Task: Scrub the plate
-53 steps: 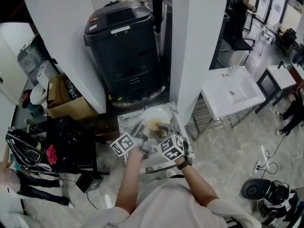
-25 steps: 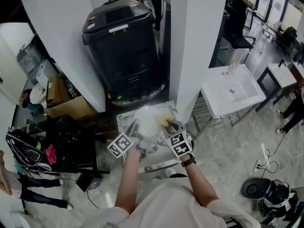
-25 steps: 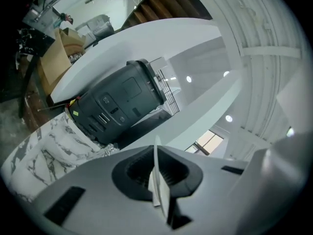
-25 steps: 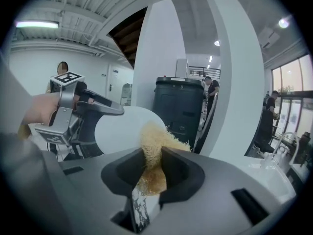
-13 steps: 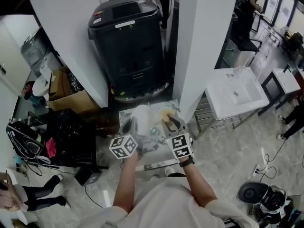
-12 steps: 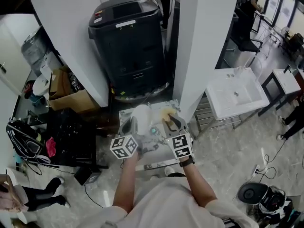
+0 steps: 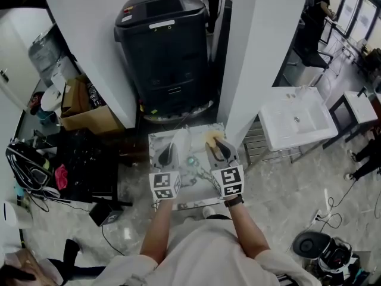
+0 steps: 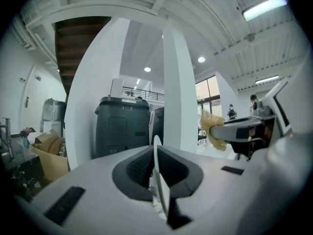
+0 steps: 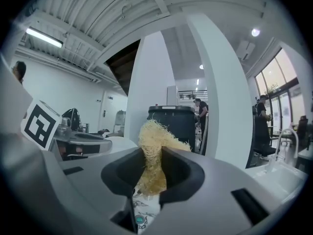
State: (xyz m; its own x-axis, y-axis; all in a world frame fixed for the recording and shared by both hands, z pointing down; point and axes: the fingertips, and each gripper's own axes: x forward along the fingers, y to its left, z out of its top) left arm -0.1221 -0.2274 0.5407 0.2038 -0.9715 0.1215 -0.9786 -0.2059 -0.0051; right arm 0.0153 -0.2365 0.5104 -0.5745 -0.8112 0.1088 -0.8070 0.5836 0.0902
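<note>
In the head view both grippers hover side by side over a small marble-patterned table [image 7: 156, 145]. My left gripper [image 7: 168, 152] is shut on a white plate [image 7: 180, 140], held upright and edge-on. In the left gripper view the plate's thin rim [image 8: 156, 165] stands vertically between the pads. My right gripper [image 7: 215, 149] is shut on a straw-coloured fibre scrubber [image 7: 211, 139], which bulges out of the jaws [image 9: 152, 153]. The scrubber [image 8: 213, 129] sits to the plate's right, apart from it. The left gripper's body [image 9: 83, 143] shows at the left of the right gripper view.
A big black bin-like machine [image 7: 164, 46] stands just beyond the table between two white pillars [image 7: 256, 58]. A white sink [image 7: 297, 118] is at the right. At the left lie a cardboard box [image 7: 83, 112] and dark clutter. A small teal item [image 7: 191, 159] rests on the table.
The left gripper has rolled, turning the plate from face-up to edge-on. The right gripper has lifted the scrubber off the plate and now sits beside it.
</note>
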